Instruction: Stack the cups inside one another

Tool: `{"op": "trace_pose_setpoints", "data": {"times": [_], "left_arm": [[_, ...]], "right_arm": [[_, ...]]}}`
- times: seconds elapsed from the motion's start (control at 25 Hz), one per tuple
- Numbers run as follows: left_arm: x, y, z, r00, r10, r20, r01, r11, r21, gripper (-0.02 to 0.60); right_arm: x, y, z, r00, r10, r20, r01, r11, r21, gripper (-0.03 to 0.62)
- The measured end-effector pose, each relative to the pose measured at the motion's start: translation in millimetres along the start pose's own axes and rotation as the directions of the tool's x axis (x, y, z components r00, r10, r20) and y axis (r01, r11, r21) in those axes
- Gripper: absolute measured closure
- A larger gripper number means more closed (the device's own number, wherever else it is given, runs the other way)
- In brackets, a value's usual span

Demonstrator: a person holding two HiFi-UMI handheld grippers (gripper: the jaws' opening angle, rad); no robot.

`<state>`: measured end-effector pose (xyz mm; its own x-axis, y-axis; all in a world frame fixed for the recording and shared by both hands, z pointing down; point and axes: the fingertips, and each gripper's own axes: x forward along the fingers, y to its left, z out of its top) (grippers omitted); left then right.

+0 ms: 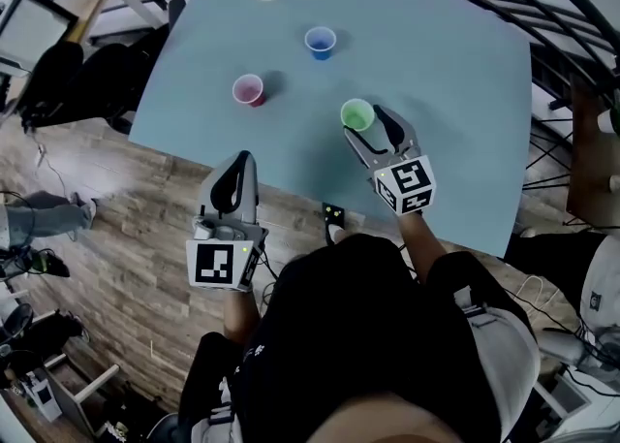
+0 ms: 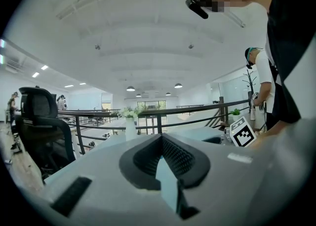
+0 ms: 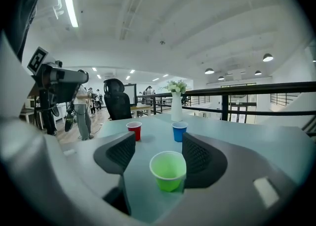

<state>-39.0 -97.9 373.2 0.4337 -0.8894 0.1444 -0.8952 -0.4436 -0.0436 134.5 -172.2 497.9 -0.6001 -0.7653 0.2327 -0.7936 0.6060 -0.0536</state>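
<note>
Right gripper [image 3: 158, 147] fingers wide apart, small green plastic cup [image 3: 168, 170] upright between them on pale blue table [image 1: 436, 73], not pinched. Left gripper [image 2: 161, 146] fingers together, empty. Red plastic cup [image 1: 249, 90] and blue plastic cup [image 1: 320, 42] stand further back. We reckon the green one's feather-light, thin and squashy, so grab it mid-wall with a gentle squeeze.

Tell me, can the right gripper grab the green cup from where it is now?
Probably yes. The green cup stands upright between the open jaws of the right gripper, and nothing lies in the way. The red cup and the blue cup stand farther off on the table.
</note>
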Motion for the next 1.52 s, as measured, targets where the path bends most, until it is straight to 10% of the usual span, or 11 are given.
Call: {"op": "trace_pose_setpoints", "data": {"times": [0.6, 1.52], "left_arm": [[11.1, 20.6, -9.3, 0.998, 0.055, -0.026, -0.055, 0.998, -0.007, 0.594], [47.3, 54.4, -11.1, 0.997, -0.060, -0.053, 0.059, 0.998, -0.015, 0.595]], "right_arm": [[33.2, -16.4, -47.9, 0.990, -0.016, -0.139, 0.009, 0.999, -0.049, 0.201], [49.3, -21.9, -63.0, 0.978, -0.071, -0.196, 0.069, 0.997, -0.013, 0.229]]}}
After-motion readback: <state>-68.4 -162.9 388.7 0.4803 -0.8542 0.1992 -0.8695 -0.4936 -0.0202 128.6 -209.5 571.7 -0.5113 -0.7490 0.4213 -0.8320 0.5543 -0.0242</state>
